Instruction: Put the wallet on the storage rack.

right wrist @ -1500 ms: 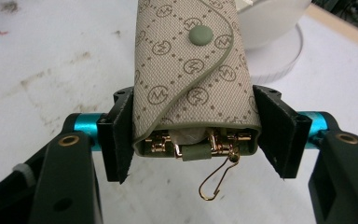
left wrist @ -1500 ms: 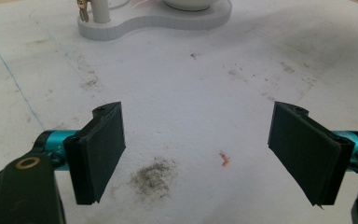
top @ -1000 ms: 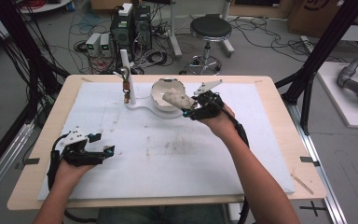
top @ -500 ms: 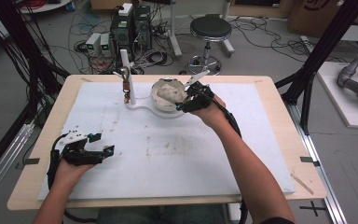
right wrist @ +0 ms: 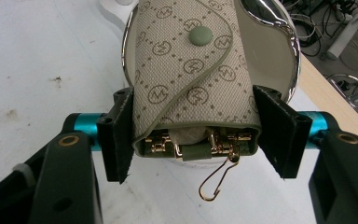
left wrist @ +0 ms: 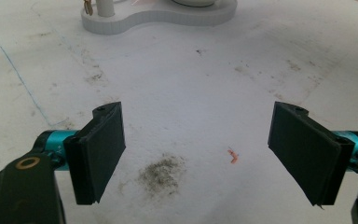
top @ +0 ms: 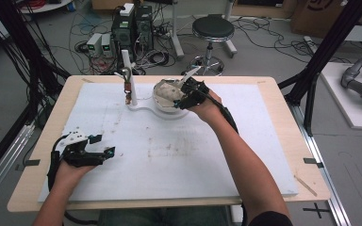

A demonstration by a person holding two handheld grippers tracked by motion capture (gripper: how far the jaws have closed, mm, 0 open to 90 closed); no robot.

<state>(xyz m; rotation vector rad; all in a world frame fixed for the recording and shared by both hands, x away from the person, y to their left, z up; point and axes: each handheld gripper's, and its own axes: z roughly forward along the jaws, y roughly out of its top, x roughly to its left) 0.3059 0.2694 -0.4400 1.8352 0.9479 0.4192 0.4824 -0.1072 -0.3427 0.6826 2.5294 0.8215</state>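
Right claw (right wrist: 193, 140) grasping the key pouch (right wrist: 193, 70) over the white dish (right wrist: 279, 56).
We are noting the left claw (left wrist: 196, 149) resting released on the tabletop (top: 169, 155), well apart from that dish.

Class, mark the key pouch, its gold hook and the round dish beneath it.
key pouch (right wrist: 186, 70), right gripper view, patterned flap below the snap button
gold hook (right wrist: 213, 184), right gripper view, wire shank
round dish (right wrist: 286, 70), right gripper view, inner wall near the chrome rim
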